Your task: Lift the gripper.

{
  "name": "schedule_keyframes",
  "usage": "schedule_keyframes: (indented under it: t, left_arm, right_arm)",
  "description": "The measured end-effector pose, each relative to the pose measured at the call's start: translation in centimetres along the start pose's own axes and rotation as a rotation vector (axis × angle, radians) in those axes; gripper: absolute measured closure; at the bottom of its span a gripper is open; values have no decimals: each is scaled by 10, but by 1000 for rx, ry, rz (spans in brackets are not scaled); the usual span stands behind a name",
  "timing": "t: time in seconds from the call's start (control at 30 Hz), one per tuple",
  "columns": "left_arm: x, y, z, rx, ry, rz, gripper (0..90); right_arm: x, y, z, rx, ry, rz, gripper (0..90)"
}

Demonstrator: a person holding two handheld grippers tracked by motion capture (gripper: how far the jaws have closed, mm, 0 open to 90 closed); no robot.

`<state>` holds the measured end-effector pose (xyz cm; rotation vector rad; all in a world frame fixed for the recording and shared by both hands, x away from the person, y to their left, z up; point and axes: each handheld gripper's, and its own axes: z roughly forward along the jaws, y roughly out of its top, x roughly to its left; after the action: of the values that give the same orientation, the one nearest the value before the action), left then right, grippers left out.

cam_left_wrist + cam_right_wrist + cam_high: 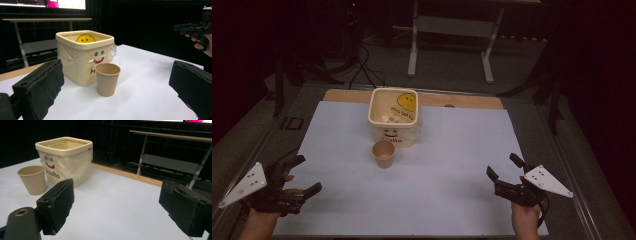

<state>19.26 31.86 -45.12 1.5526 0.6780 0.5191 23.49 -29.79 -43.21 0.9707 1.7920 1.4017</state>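
A paper cup (383,153) stood upright on the white table (452,165), just in front of a cream bin (393,116) lined with clear plastic and printed with a smiling face and "Hello". Seen from above, the left gripper (301,174) hovered at about eight o'clock from the cup, the right gripper (503,167) at about four o'clock, both well apart from it. Each was held in a hand with its jaws spread wide, grasping nothing.
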Motion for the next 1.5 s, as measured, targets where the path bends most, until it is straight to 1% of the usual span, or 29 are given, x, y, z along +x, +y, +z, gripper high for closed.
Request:
schedule_keyframes:
  t: [0.03, 0.1, 0.17, 0.23, 0.3, 0.33, 0.37, 0.4, 0.43, 0.5, 0.57, 0.6, 0.63, 0.67, 0.87, 0.9, 0.97, 1.0, 1.03, 1.07, 1.13, 1.2, 1.27, 1.4, 1.43, 1.47, 1.5]
  left_arm:
    - [0, 1, -1, -1, -1, -7, 5]
    - [1, 5, -1, 6, -31, -35, 5]
    - [1, 10, -2, 13, -34, -50, 5]
    - [1, 15, -3, 7, -61, -66, 5]
    - [0, 19, -3, 22, -61, -60, 5]
    - [0, 22, -3, 31, -64, -48, 5]
    - [1, 24, -4, 30, -85, -49, 5]
    - [3, 27, -4, 33, -108, -59, 5]
    - [5, 31, -3, 44, -113, -57, 5]
    - [7, 37, -2, 64, -118, -38, 5]
    - [10, 45, 1, 79, -138, -38, 4]
    - [11, 48, 3, 86, -135, -22, 5]
    - [12, 52, 5, 92, -146, -19, 5]
    - [14, 55, 7, 102, -148, -17, 5]
    - [17, 72, 25, 160, -173, 24, 5]
    - [17, 74, 28, 169, -189, 26, 5]
    - [16, 77, 35, 188, -200, 36, 5]
    - [16, 79, 39, 200, -217, 38, 5]
    - [15, 80, 43, 206, -216, 48, 5]
    - [14, 82, 46, 217, -225, 53, 5]
    - [13, 84, 52, 223, -227, 62, 5]
    - [13, 84, 52, 223, -227, 62, 5]
    - [8, 90, 64, 242, -248, 85, 5]
    - [7, 95, 74, 269, -267, 102, 5]
    - [7, 95, 74, 269, -267, 102, 5]
    - [7, 96, 79, 282, -274, 114, 6]
    - [7, 97, 81, 289, -277, 114, 5]
  right_arm:
    - [1, 0, -1, -1, -1, -5, 127]
    - [1, 1, -2, -2, 0, -5, 127]
    - [2, 1, -2, -4, -2, -5, 127]
    - [2, 2, -2, 0, 1, -1, 127]
    - [3, 2, -1, 5, 7, -5, 127]
    - [4, 2, -1, 7, 9, -4, 127]
    - [4, 2, 0, 8, 14, -2, 127]
    - [4, 2, 0, 10, 19, -2, 127]
    - [5, 2, 0, 11, 19, -5, 127]
    - [4, 2, 1, 15, 23, -5, 127]
    - [4, 2, 1, 19, 25, -1, 127]
    - [4, 2, 1, 20, 26, 0, 127]
    - [4, 2, 1, 19, 26, 4, 127]
    - [4, 2, 2, 20, 28, 7, 127]
    - [5, 2, 3, 27, 40, 8, 127]
    - [5, 2, 3, 30, 40, 6, 127]
    - [5, 1, 3, 31, 41, 6, 127]
    - [5, 1, 3, 31, 42, 9, 127]
    - [4, 1, 3, 31, 42, 9, 127]
    - [4, 1, 4, 31, 44, 10, 127]
    - [4, 1, 4, 34, 48, 13, 127]
    - [4, 1, 4, 34, 48, 13, 127]
    - [4, 1, 4, 36, 50, 9, 127]
    - [5, 1, 4, 37, 53, 8, 127]
    - [5, 1, 4, 37, 55, 10, 127]
    - [5, 1, 5, 39, 52, 7, 127]
    - [5, 1, 5, 40, 53, 5, 127]
